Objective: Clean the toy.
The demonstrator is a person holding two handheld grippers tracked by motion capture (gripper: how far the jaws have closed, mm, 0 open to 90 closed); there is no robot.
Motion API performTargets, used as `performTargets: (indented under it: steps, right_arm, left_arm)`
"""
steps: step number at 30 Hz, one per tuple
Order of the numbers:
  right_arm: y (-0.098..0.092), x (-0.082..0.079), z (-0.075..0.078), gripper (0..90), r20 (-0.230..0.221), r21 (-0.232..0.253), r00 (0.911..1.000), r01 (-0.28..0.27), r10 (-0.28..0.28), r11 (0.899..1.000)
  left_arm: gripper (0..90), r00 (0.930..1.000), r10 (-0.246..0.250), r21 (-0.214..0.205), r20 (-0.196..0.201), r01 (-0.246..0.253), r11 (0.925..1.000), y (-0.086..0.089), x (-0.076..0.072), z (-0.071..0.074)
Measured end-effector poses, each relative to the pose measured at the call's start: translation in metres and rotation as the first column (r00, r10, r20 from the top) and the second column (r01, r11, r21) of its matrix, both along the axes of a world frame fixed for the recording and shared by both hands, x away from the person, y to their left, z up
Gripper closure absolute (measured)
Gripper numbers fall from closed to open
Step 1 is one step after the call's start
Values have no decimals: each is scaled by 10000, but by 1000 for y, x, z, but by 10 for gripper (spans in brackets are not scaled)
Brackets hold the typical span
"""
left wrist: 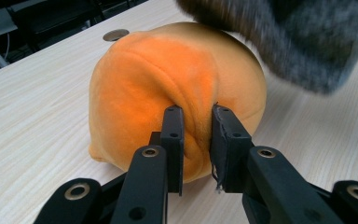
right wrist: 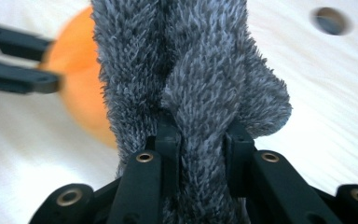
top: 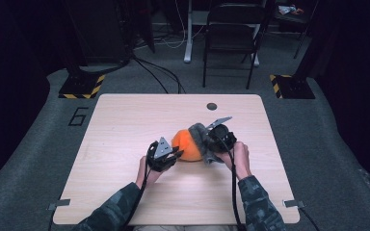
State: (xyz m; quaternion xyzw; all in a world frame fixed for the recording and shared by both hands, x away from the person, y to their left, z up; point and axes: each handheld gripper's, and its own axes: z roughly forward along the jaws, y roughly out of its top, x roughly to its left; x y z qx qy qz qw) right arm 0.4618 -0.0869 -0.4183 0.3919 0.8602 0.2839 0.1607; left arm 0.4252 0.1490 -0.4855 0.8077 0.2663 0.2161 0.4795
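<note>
An orange plush ball (top: 186, 146) lies mid-table, round and soft. My left gripper (top: 172, 155) is at its left side; in the left gripper view it is shut (left wrist: 198, 135) on a pinched fold of the orange plush (left wrist: 177, 84). A fuzzy grey cloth (top: 201, 139) drapes over the ball's right side. My right gripper (top: 215, 144) holds it; in the right gripper view the jaws (right wrist: 200, 140) are shut on a ridge of the grey cloth (right wrist: 186, 70), with the orange ball (right wrist: 81, 88) behind at left. The grey cloth (left wrist: 298, 37) hangs over the ball's top right in the left gripper view.
The wooden table (top: 125, 125) has a round cable hole (top: 212, 106) at its far edge. A folding chair (top: 231, 33) and stand bases with striped edges (top: 82, 86) sit on the floor beyond. A person's camouflage sleeves (top: 115, 207) come in from the near edge.
</note>
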Motion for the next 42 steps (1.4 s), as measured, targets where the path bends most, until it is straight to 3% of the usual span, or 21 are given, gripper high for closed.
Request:
performTargets:
  steps: [3, 5, 7, 13, 15, 16, 18, 22, 25, 28, 32, 35, 36, 39, 42]
  right_arm:
    - [6, 2, -10, 726, -124, -210, 9999, 34, -37, 9998]
    - [3, 7, -17, 726, -145, 109, 9997, 191, -190, 9998]
    - [1, 9, -17, 726, -95, 191, 9995, 298, -296, 9994]
    - [-3, 12, -20, 725, -107, 587, 9992, 393, -387, 9975]
    - [-3, 12, -20, 724, -103, 639, 9990, 439, -434, 9970]
    - [-3, 11, -20, 725, -89, 613, 9991, 428, -423, 9972]
    - [-2, 11, -20, 725, -52, 566, 9990, 449, -446, 9974]
    - [-2, 8, -13, 725, 3, 417, 9990, 454, -454, 9981]
    - [-3, 6, -6, 725, 151, 381, 9988, 460, -466, 9982]
    - [3, -4, 10, 725, 505, 423, 9982, 309, -330, 9986]
    - [25, -18, 23, 724, 1104, 63, 9930, -441, 431, 9990]
    - [36, -23, 23, 724, 1210, -65, 9905, -652, 655, 9979]
    - [45, -24, 17, 724, 1313, -703, 9891, -584, 673, 9958]
    - [46, -22, 11, 724, 1336, -864, 9895, -430, 544, 9953]
    - [36, -15, 6, 724, 1051, -867, 9939, -229, 320, 9960]
  left_arm:
    - [668, 10000, 37, 5, -33, -37, 10000, 1, 0, 0]
    - [592, 9997, 187, 247, 128, -190, 9995, 2, -2, 2]
    - [516, 9972, 475, 862, 580, -524, 9949, -1, -8, 7]
    - [415, 9931, 811, 1361, 846, -922, 9864, -12, -6, -3]
    - [453, 9909, 903, 1405, 999, -1039, 9846, -14, -6, -5]
    - [517, 9887, 970, 1363, 1139, -1123, 9843, -16, -5, -6]
    - [641, 9891, 993, 1303, 1087, -1132, 9850, -16, -4, -8]
    - [762, 9901, 810, 1241, 1142, -952, 9877, -14, -3, -6]
    - [781, 9919, 734, 1104, 1037, -849, 9903, -12, -3, -2]
    - [788, 9966, 694, 487, 441, -715, 9962, -8, -6, 10]
    - [787, 9985, 548, 217, -13, -548, 9983, -11, -8, 16]
    - [786, 9985, 546, 210, -59, -545, 9983, -15, -11, 16]
    - [785, 9986, 530, 254, -39, -528, 9983, -16, -11, 16]
    - [783, 9986, 500, 271, -179, -495, 9984, -16, -10, 14]
    - [780, 9985, 490, 279, -249, -483, 9984, -13, -7, 12]
